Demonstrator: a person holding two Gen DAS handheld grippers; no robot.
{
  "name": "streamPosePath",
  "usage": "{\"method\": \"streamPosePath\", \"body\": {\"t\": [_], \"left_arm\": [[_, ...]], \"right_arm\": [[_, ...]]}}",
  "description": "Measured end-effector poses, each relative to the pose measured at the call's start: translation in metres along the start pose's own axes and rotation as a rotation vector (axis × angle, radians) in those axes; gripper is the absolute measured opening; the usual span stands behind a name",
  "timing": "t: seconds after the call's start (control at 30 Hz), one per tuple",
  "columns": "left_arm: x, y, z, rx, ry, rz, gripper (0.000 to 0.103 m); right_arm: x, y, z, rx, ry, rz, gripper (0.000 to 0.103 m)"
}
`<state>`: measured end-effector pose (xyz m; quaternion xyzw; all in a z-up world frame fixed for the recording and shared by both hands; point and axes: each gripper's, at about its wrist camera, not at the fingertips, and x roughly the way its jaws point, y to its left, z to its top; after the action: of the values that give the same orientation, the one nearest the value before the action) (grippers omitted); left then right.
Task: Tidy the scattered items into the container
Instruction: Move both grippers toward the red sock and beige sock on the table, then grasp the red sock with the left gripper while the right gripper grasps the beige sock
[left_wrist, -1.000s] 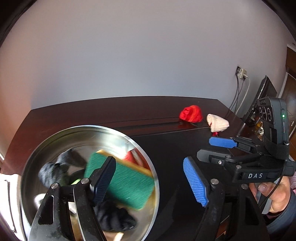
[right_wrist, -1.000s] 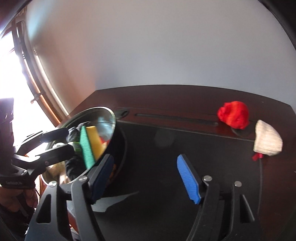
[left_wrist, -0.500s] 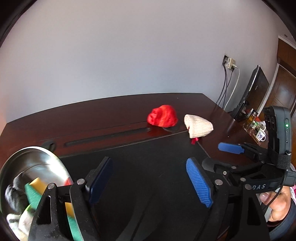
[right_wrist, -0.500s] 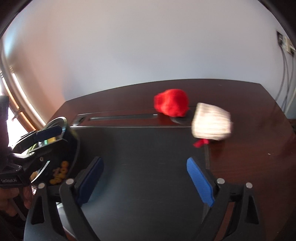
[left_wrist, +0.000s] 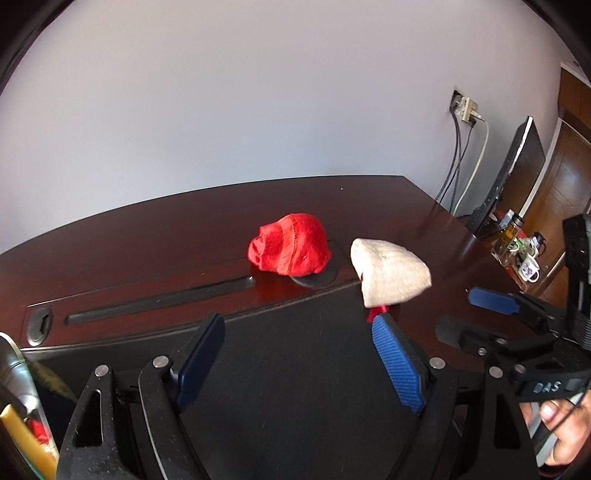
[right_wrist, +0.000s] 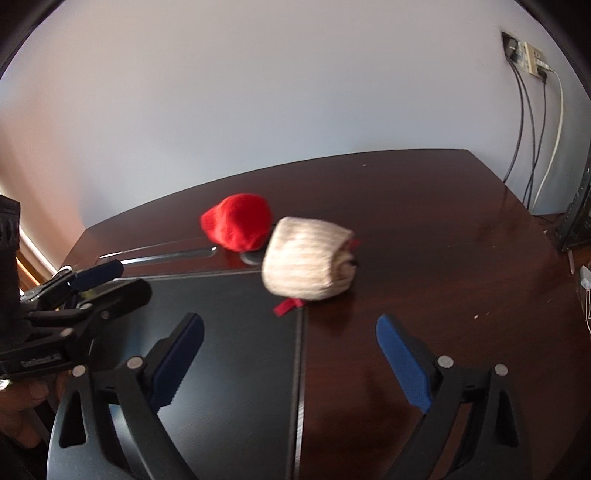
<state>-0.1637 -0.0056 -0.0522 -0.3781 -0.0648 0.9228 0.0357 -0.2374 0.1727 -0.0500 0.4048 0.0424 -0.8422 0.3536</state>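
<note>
A red rolled sock (left_wrist: 290, 245) (right_wrist: 238, 222) and a beige rolled sock (left_wrist: 391, 272) (right_wrist: 308, 266) with a red tag lie on the dark wooden table, side by side. My left gripper (left_wrist: 299, 360) is open and empty, short of both socks. My right gripper (right_wrist: 290, 356) is open and empty, pointed at the beige sock from close by. The steel bowl's rim (left_wrist: 14, 369) shows at the far left edge of the left wrist view, with a yellow sponge edge (left_wrist: 22, 439) in it.
A black mat (left_wrist: 295, 350) (right_wrist: 229, 332) covers the near table. A cable slot (left_wrist: 159, 301) runs along the wood behind it. A monitor (left_wrist: 513, 173), wall cables (right_wrist: 532, 122) and mugs (left_wrist: 528, 266) stand off the table's right end.
Both grippers have swung right, away from the bowl and toward the two socks. The bowl has slid nearly out of both views. The socks look larger and closer.
</note>
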Motion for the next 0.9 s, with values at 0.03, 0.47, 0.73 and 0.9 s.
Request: {"method": "streamPosePath", "body": {"t": [0.03,0.47,0.73,0.9], "left_arm": [[0.006,-0.001,0.003,-0.006,0.006,-0.002,0.084],[0.070,0.012,0.042,-0.066,0.034,0.056,0.084],[0.095,0.013,0.043,-0.093,0.066,0.028,0.084],[0.103,0.020,0.044,-0.112,0.071,0.026,0.084]], "right_arm": [[0.003,-0.002,0.002,0.001,0.005,-0.011,0.097],[0.037,-0.016,0.022,-0.018,0.057,-0.089,0.097],[0.054,-0.015,0.024,-0.040,0.086,-0.074,0.097],[0.064,-0.009,0.027,-0.068,0.105,-0.064,0.097]]}}
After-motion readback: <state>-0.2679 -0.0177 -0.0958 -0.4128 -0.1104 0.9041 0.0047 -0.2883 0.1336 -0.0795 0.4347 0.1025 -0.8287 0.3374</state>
